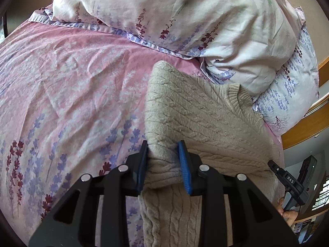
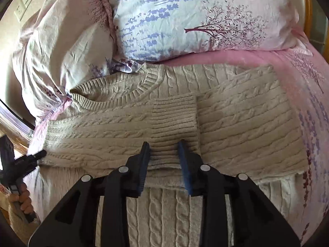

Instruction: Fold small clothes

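A beige cable-knit sweater (image 2: 236, 111) lies on the pink floral bed, its sleeves folded across the body, neckline (image 2: 148, 82) toward the pillows. In the left wrist view the sweater (image 1: 195, 115) lies right of centre. My left gripper (image 1: 163, 150) has its blue pads a hand-width apart with a bunched fold of the sweater's edge between them. My right gripper (image 2: 164, 148) has its pads either side of the ribbed sleeve cuff (image 2: 174, 119), resting on the knit. The other gripper shows at the right edge of the left wrist view (image 1: 287, 177) and the left edge of the right wrist view (image 2: 30, 158).
Two floral pillows (image 1: 185, 16) (image 2: 195, 20) lie just behind the sweater. The pink floral bedsheet (image 1: 72, 82) spreads to the left. A wooden bed frame (image 1: 308, 127) runs along the right; a wall switch (image 2: 24, 2) is at upper left.
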A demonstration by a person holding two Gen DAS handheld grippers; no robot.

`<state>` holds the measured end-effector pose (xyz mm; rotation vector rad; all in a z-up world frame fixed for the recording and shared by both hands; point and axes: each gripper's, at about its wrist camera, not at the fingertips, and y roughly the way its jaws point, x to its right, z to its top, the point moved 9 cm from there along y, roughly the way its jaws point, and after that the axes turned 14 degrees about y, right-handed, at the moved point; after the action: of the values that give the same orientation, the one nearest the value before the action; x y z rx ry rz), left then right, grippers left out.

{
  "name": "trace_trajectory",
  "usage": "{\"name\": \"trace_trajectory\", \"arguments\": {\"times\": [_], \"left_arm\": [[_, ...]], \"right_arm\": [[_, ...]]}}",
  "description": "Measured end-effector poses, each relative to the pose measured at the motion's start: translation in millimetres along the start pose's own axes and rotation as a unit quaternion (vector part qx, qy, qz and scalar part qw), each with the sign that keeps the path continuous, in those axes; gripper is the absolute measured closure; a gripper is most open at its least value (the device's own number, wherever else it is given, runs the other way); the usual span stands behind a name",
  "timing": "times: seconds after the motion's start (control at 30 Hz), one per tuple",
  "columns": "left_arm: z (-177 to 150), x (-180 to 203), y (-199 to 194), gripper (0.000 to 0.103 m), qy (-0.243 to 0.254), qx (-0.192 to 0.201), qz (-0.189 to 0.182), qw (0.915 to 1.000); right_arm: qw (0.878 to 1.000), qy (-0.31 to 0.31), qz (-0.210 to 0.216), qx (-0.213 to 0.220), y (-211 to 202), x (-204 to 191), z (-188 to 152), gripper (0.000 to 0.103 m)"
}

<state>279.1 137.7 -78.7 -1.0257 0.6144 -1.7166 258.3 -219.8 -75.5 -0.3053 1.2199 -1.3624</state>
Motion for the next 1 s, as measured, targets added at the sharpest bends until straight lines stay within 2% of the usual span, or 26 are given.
{"name": "trace_trajectory", "arguments": {"times": [0.07, 0.1, 0.13, 0.23, 0.33, 0.37, 0.43, 0.5, 0.57, 0.63, 0.67, 0.8, 0.9, 1.0], "left_arm": [[-6, 2, -9, 0.065, 0.009, 0.002, 0.001, 1.0], [-11, 5, -18, 0.06, 0.017, 0.008, -0.004, 0.9998], [-14, 7, -26, 0.055, 0.024, 0.015, -0.008, 0.9996], [-31, 16, -64, 0.042, 0.061, 0.044, -0.021, 0.997], [-58, 27, -102, 0.025, 0.104, 0.061, -0.031, 0.9922], [-71, 31, -114, 0.024, 0.124, 0.063, -0.032, 0.9898], [-96, 36, -133, 0.015, 0.151, 0.063, -0.041, 0.9857], [-123, 38, -150, 0.011, 0.162, 0.063, -0.063, 0.9827], [-155, 39, -159, 0.01, 0.152, 0.052, -0.104, 0.9815], [-187, 35, -166, 0.01, 0.13, 0.036, -0.149, 0.9797], [-203, 32, -168, 0.01, 0.121, 0.029, -0.158, 0.9795], [-239, 21, -169, 0.011, 0.111, 0.003, -0.165, 0.9799], [-248, 24, -153, 0.011, 0.11, -0.021, -0.172, 0.9786], [-256, 34, -134, 0.011, 0.115, -0.051, -0.171, 0.9772]], "right_arm": [[0.999, 0.023, 0.026, -0.015, -9, 4, -2, 0.069], [0.999, 0.03, 0.04, -0.018, -17, 6, -5, 0.063], [0.998, 0.032, 0.054, -0.021, -25, 7, -9, 0.052], [0.994, 0.02, 0.102, -0.02, -65, 20, -29, 0.042], [0.99, 0.001, 0.138, -0.025, -100, 32, -51, 0.036], [0.989, -0.008, 0.148, -0.025, -115, 41, -63, 0.035], [0.987, -0.02, 0.159, -0.026, -135, 52, -78, 0.033], [0.983, -0.023, 0.178, -0.036, -161, 72, -100, 0.032], [0.978, -0.011, 0.201, -0.055, -179, 93, -126, 0.03], [0.977, 0.007, 0.204, -0.065, -191, 113, -144, 0.03], [0.977, 0.022, 0.202, -0.072, -197, 127, -156, 0.03], [0.975, 0.074, 0.189, -0.089, -204, 165, -185, 0.03], [0.97, 0.11, 0.187, -0.108, -186, 175, -192, 0.03], [0.962, 0.122, 0.211, -0.123, -170, 168, -198, 0.03]]}}
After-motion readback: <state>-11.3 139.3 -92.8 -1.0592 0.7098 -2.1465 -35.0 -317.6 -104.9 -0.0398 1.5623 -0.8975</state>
